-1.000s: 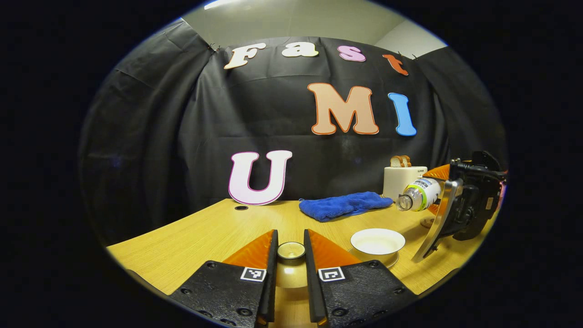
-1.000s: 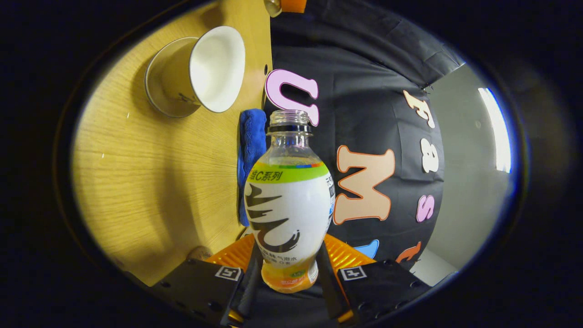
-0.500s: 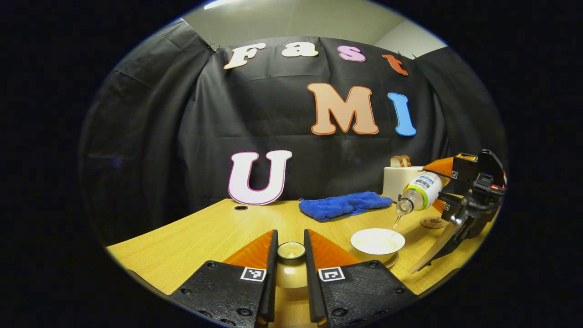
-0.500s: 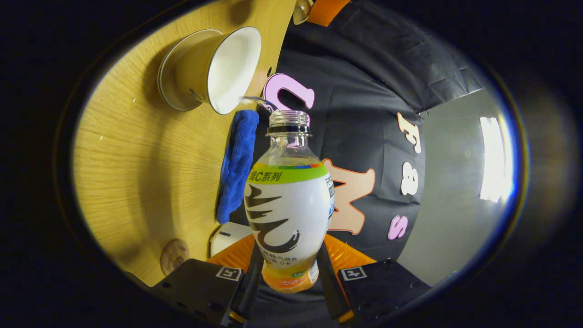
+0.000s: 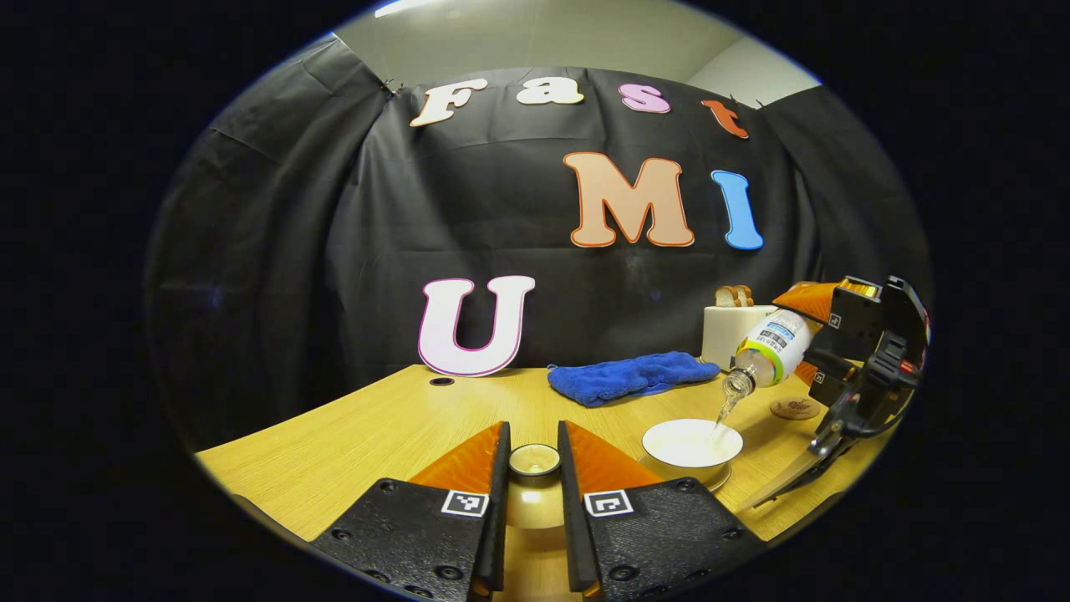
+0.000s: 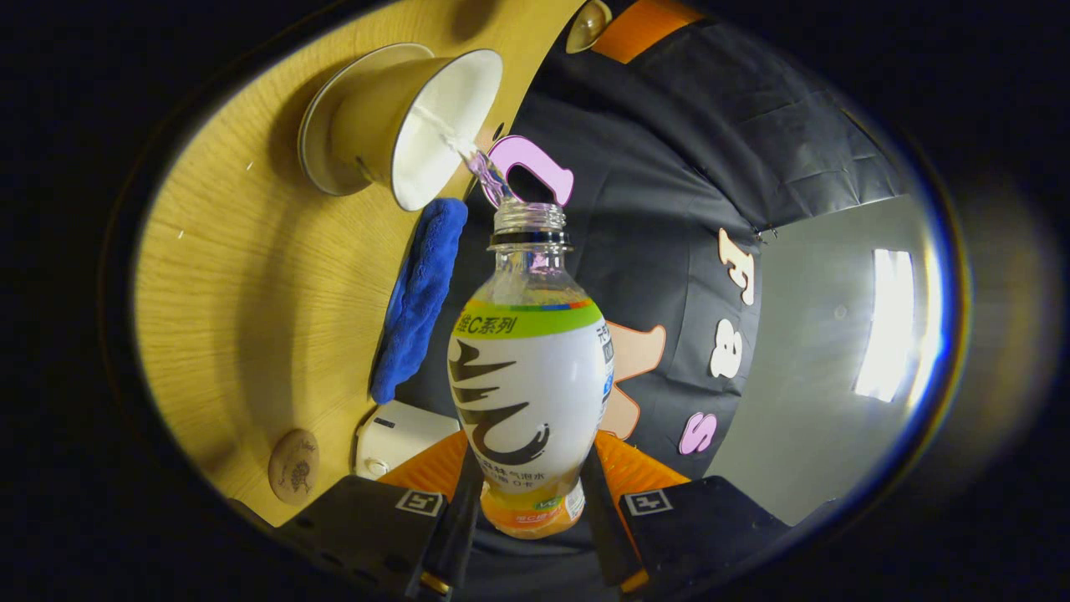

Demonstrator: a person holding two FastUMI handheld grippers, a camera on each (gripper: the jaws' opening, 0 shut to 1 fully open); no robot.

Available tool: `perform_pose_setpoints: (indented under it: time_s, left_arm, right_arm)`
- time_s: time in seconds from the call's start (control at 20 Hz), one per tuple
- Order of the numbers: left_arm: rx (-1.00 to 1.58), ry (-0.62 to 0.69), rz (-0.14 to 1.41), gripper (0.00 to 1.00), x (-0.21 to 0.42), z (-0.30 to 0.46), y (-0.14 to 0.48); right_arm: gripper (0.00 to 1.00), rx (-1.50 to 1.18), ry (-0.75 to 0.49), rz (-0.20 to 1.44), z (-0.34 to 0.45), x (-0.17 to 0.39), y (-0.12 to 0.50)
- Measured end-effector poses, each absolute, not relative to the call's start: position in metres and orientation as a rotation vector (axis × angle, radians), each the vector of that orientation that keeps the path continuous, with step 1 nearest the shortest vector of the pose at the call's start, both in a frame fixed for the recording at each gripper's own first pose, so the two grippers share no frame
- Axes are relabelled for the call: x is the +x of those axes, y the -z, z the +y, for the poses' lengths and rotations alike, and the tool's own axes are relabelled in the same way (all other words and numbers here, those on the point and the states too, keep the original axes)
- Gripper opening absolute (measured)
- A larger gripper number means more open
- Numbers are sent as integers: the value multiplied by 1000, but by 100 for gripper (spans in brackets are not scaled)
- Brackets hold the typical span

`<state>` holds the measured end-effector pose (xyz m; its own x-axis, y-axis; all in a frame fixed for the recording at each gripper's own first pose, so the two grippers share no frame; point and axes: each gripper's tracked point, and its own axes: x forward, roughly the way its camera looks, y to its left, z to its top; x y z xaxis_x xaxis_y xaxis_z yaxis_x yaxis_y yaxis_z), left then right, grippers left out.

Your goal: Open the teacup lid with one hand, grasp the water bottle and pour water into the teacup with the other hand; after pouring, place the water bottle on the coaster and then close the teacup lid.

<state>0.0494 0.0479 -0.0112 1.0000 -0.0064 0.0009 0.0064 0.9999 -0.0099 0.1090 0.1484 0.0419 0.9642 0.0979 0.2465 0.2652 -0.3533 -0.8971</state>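
Observation:
My left gripper (image 5: 532,468) is shut on the knob of the teacup lid (image 5: 533,459), held low over the table in the left gripper view. To its right the lidless white teacup (image 5: 692,443) stands on its saucer. My right gripper (image 6: 528,502) is shut on the water bottle (image 6: 529,393), which is uncapped and tipped mouth-down; a thin stream of water runs from its mouth into the teacup (image 6: 435,125). The left gripper view has that bottle (image 5: 771,345) slanting above the cup's right rim. The round brown coaster (image 5: 794,408) lies bare beyond the cup, and the coaster (image 6: 292,465) is also in the right gripper view.
A blue cloth (image 5: 631,376) lies at the back of the wooden table (image 5: 376,435). A white toaster (image 5: 736,330) with bread slices stands behind the cup. The right gripper's handle (image 5: 869,359) hangs over the table's right edge. A small hole (image 5: 442,381) marks the tabletop.
The right gripper has tipped the bottle further, mouth down, over the teacup, and water now streams into the cup. The left gripper and lid have stayed still.

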Motion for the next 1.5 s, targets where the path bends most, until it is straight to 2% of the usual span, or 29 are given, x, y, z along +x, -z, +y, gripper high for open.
perform_pose_setpoints:
  time_s: [0.2, 1.1, 1.35, 1.5]
  left_arm:
    - [-9, 8, -1, 27, 49, 48, 11]
    - [-9, 9, 0, 27, 49, 48, 10]
    - [-9, 11, 0, 27, 49, 48, 11]
    - [-9, 11, 0, 27, 49, 47, 11]
  right_arm:
    - [64, -1952, 214, -287, 144, 111, -53]
    - [63, -2058, 219, -422, 163, 99, -46]
    - [64, -2045, 216, -420, 161, 100, -44]
    - [65, -1946, 155, -310, 149, 104, -27]
